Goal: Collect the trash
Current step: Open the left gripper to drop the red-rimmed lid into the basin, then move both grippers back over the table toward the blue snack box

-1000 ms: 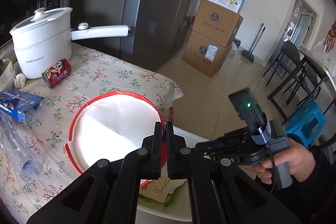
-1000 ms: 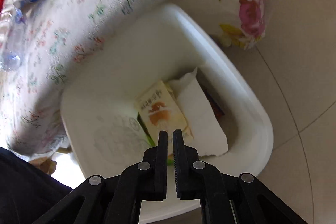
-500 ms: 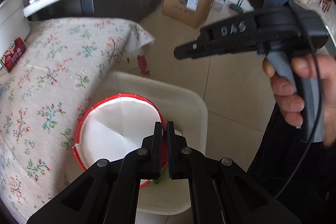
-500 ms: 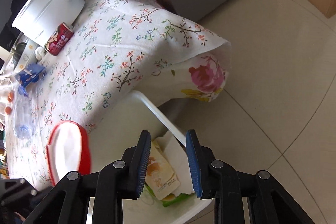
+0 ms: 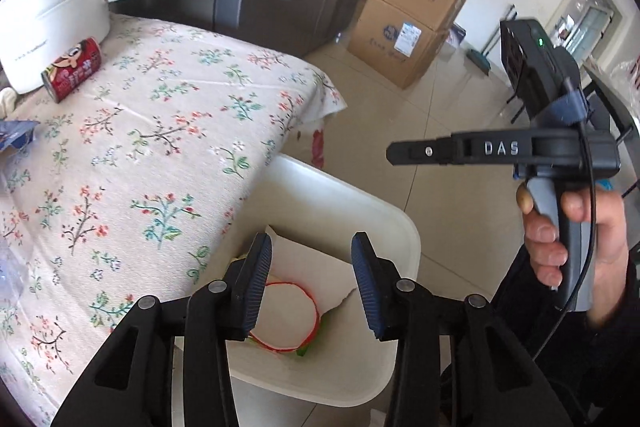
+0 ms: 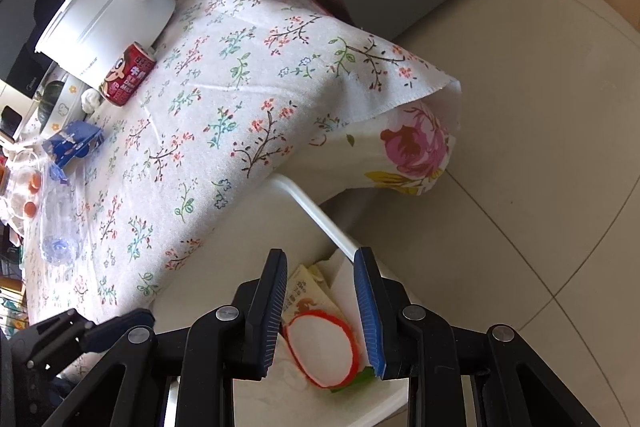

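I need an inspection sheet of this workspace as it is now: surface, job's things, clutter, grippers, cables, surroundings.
Surface: floral tablecloth covers the table.
Job's things: white bin beside the table holds a red-rimmed paper plate on wrappers; red can lies on the cloth.
Clutter: white pot, blue packet, clear bottle.
Grippers: left gripper open over the bin; right gripper open.
Cables: black cable on the right gripper's handle.
Surroundings: cardboard boxes, tiled floor.

A floral-clothed table [image 5: 168,131] carries a white pot [image 5: 52,15], red can [image 5: 72,69] and blue packet [image 6: 72,143].
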`<move>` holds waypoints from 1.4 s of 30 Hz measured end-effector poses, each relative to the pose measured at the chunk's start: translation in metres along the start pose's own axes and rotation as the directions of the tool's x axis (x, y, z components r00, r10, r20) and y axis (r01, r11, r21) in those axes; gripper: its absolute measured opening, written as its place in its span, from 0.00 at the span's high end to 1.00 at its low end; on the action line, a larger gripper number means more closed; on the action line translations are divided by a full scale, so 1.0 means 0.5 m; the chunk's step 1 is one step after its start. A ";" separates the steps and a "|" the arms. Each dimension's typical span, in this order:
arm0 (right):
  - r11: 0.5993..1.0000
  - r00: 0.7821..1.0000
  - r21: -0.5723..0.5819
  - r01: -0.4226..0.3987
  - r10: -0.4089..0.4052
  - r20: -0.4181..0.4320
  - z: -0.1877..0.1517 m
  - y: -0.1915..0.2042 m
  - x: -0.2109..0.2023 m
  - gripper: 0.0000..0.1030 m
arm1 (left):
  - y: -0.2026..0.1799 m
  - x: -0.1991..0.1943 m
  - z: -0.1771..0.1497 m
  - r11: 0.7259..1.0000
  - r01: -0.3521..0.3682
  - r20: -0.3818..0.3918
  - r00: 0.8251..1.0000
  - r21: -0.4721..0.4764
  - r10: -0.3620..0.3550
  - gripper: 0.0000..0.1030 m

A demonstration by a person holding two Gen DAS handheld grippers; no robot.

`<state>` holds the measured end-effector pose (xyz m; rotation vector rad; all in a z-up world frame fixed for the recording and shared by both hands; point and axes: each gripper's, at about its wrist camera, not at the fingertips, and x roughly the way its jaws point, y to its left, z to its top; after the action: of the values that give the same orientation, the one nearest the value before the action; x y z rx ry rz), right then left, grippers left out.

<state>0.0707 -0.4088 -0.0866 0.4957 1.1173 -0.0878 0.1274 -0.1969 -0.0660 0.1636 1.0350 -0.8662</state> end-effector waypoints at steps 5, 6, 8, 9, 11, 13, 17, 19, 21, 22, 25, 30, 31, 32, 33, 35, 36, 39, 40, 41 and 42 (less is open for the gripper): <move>0.998 0.998 -0.006 -0.061 0.061 -0.016 0.001 0.015 0.008 0.63 | 0.073 -0.072 0.017 0.990 -0.024 0.100 0.994 -0.140 0.038 0.57; 0.997 0.997 -0.010 -0.074 0.074 -0.020 0.002 0.021 0.010 0.62 | 0.091 -0.085 0.021 0.985 -0.027 0.120 0.992 -0.173 0.048 0.57; 0.996 0.996 -0.026 -0.085 0.085 -0.021 0.002 0.036 0.013 0.61 | 0.133 -0.117 0.022 0.968 -0.034 0.157 0.985 -0.247 0.074 0.56; 0.995 0.996 -0.037 -0.088 0.087 -0.019 0.002 0.044 0.015 0.59 | 0.156 -0.134 0.020 0.957 -0.039 0.175 0.980 -0.289 0.092 0.53; 0.994 0.995 -0.055 -0.099 0.098 -0.020 0.001 0.058 0.019 0.57 | 0.209 -0.167 0.016 0.922 -0.055 0.211 0.966 -0.384 0.146 0.47; 0.991 0.993 -0.068 -0.114 0.112 -0.027 0.001 0.071 0.025 0.55 | 0.263 -0.205 0.006 0.873 -0.069 0.243 0.947 -0.483 0.209 0.39; 0.985 0.990 -0.105 -0.140 0.137 -0.033 -0.003 0.102 0.032 0.47 | 0.373 -0.268 -0.029 0.758 -0.059 0.267 0.916 -0.649 0.300 0.36; 0.981 0.989 -0.126 -0.148 0.145 -0.036 -0.006 0.118 0.036 0.45 | 0.416 -0.286 -0.046 0.706 -0.061 0.259 0.905 -0.706 0.337 0.36; 0.977 0.987 -0.142 -0.160 0.155 -0.044 -0.008 0.133 0.043 0.43 | 0.446 -0.292 -0.062 0.663 -0.066 0.239 0.902 -0.746 0.359 0.36; 0.976 0.987 -0.149 -0.161 0.155 -0.050 -0.009 0.139 0.048 0.43 | 0.461 -0.291 -0.064 0.644 -0.066 0.221 0.908 -0.762 0.355 0.36; 0.974 0.987 -0.161 -0.160 0.151 -0.063 -0.011 0.156 0.061 0.42 | 0.477 -0.309 -0.068 0.610 0.001 0.238 0.921 -0.793 0.308 0.36; 0.969 0.983 -0.173 -0.178 0.166 -0.080 -0.010 0.188 0.062 0.42 | 0.455 -0.340 -0.065 0.621 -0.063 0.223 0.901 -0.781 0.373 0.36; 0.966 0.982 -0.180 -0.185 0.173 -0.077 -0.010 0.195 0.056 0.42 | 0.455 -0.345 -0.069 0.616 -0.066 0.221 0.899 -0.785 0.378 0.36; 0.964 0.981 -0.186 -0.191 0.180 -0.074 -0.011 0.203 0.050 0.42 | 0.456 -0.350 -0.073 0.608 -0.069 0.219 0.896 -0.791 0.386 0.36; 0.961 0.980 -0.191 -0.198 0.187 -0.072 -0.013 0.210 0.043 0.42 | 0.456 -0.356 -0.078 0.600 -0.078 0.212 0.892 -0.796 0.399 0.36; 0.958 0.979 -0.201 -0.204 0.195 -0.067 -0.016 0.223 0.026 0.42 | 0.451 -0.369 -0.083 0.587 -0.103 0.195 0.885 -0.803 0.422 0.36; 0.957 0.979 -0.207 -0.205 0.197 -0.059 -0.019 0.229 0.017 0.42 | 0.446 -0.377 -0.083 0.587 -0.106 0.196 0.883 -0.803 0.427 0.36; 0.954 0.978 -0.214 -0.209 0.206 -0.039 -0.026 0.243 -0.009 0.37 | 0.414 -0.407 -0.080 0.602 -0.090 0.226 0.875 -0.794 0.428 0.36; 0.954 0.977 -0.214 -0.211 0.209 -0.034 -0.028 0.246 -0.016 0.36 | 0.400 -0.418 -0.079 0.608 -0.081 0.238 0.873 -0.789 0.425 0.36; 0.955 0.978 -0.209 -0.210 0.209 -0.030 -0.030 0.249 -0.022 0.36 | 0.386 -0.428 -0.079 0.614 -0.073 0.249 0.871 -0.786 0.423 0.36; 0.957 0.978 -0.199 -0.210 0.208 -0.030 -0.031 0.252 -0.027 0.36 | 0.374 -0.437 -0.079 0.616 -0.067 0.256 0.871 -0.785 0.420 0.36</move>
<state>0.0909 -0.2925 -0.0377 0.4301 1.0625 0.2113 0.1821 0.0680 0.0389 -0.5763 0.8545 -0.1232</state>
